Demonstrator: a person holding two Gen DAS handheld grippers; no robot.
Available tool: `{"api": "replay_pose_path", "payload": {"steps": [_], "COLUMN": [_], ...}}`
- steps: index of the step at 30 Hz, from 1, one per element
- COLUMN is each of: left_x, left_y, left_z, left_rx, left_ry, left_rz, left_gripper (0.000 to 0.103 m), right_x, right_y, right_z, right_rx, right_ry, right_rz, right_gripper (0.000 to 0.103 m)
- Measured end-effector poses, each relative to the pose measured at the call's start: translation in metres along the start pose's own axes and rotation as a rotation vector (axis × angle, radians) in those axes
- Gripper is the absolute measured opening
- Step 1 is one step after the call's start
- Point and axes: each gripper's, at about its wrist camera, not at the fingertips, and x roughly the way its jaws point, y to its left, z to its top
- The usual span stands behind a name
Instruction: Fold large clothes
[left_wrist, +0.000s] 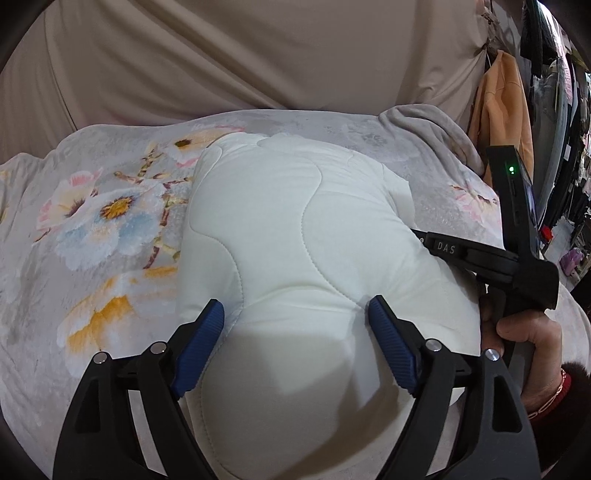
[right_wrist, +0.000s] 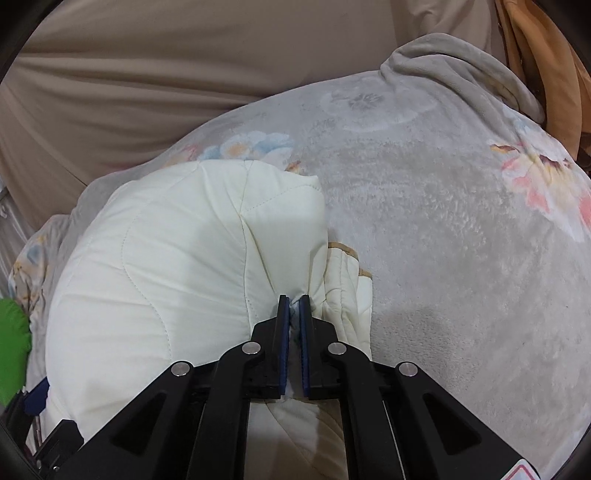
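A white quilted padded garment (left_wrist: 295, 229) lies bundled on a grey floral blanket (left_wrist: 92, 229). My left gripper (left_wrist: 295, 332) stands wide open over its near end, with a puffy bulge of the garment between the blue pads (left_wrist: 201, 343). In the right wrist view the same garment (right_wrist: 166, 266) fills the left half, with a tan-trimmed edge (right_wrist: 343, 251) at its right side. My right gripper (right_wrist: 294, 314) is shut on a pinch of white fabric at that right side. A hand (left_wrist: 524, 332) holds the right gripper's handle at the garment's right edge.
The blanket (right_wrist: 443, 221) spreads bare to the right of the garment. A beige cloth (left_wrist: 240, 55) hangs behind the bed. A grey fleece fold (left_wrist: 424, 125) lies at the far right corner, beside an orange garment (left_wrist: 502, 110). Something bright green (right_wrist: 11, 350) shows at the left edge.
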Motion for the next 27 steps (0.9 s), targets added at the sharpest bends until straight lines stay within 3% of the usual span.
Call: {"api": "replay_pose_path", "payload": {"steps": [6,9,12,14,16,23,27], "left_x": [0.000,-0.020,-0.050,-0.060,-0.063,-0.046,-0.042], "left_y": [0.005,0.020,0.036,0.044,0.048,0.043,0.043], "left_z": [0.007,0.015,0.021,0.022,0.021,0.003,-0.005], "left_rx": [-0.014,-0.048,-0.060,-0.076,-0.092,-0.096,-0.097], "left_ry": [0.021,0.000,-0.066,-0.073,-0.064,0.024,0.053], "left_rz": [-0.004,-0.038,-0.007,-0.011,-0.018,0.000,-0.012], "left_gripper": [0.080,0.076,0.076,0.077,0.077,0.077,0.077], "right_x": [-0.005,-0.055,-0.117,-0.142,-0.149,-0.132,-0.135], "right_y": [-0.005,-0.008,0.000,0.001,-0.004,-0.037,-0.041], "right_z": [0.009,0.016,0.010,-0.004,-0.022,-0.071,-0.078], "right_rx": [0.027,0.068,0.004,-0.030,-0.014,0.175,0.215], "right_ry": [0.039,-0.031,-0.117,-0.124,-0.110,-0.035,-0.036], "right_rz": [0.035,0.070,0.088,0.103,0.117,0.189,0.207], "right_gripper": [0.003,0.012,0.013,0.020,0.040,0.042,0.051]}}
